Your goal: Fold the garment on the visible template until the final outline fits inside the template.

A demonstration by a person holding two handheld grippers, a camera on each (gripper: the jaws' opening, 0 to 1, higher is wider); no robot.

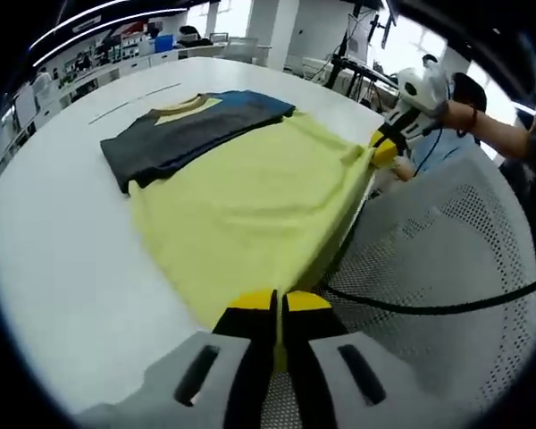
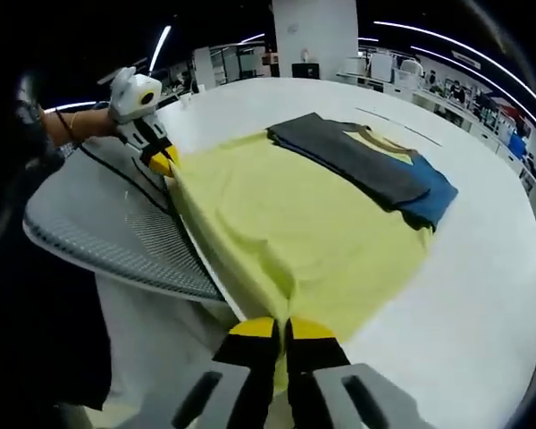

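Pinching the near hem of the yellow garment (image 1: 250, 210), the left gripper (image 1: 277, 302) has its yellow-tipped jaws pressed together on the cloth at 6 o'clock of the left gripper view; the very edge of the fabric is hidden between the tips. In the right gripper view the right gripper (image 2: 283, 329) likewise clamps the hem at 6 o'clock, jaws closed on the cloth. Each gripper appears in the other's view, at 2 o'clock in the left gripper view and 10 o'clock in the right gripper view, holding a corner of the garment. The shirt's body lies spread on the white table (image 1: 62, 268), its dark grey and blue upper part (image 1: 192, 130) toward 11 o'clock; the near strip hangs lifted off the table edge. Any template under the cloth cannot be made out. A grey mesh chair back (image 1: 429, 268) sits at 4 o'clock, crossed by a black cable (image 1: 429, 307). Beyond the table, a bright workroom with benches and shelves is blurred and too small to read.
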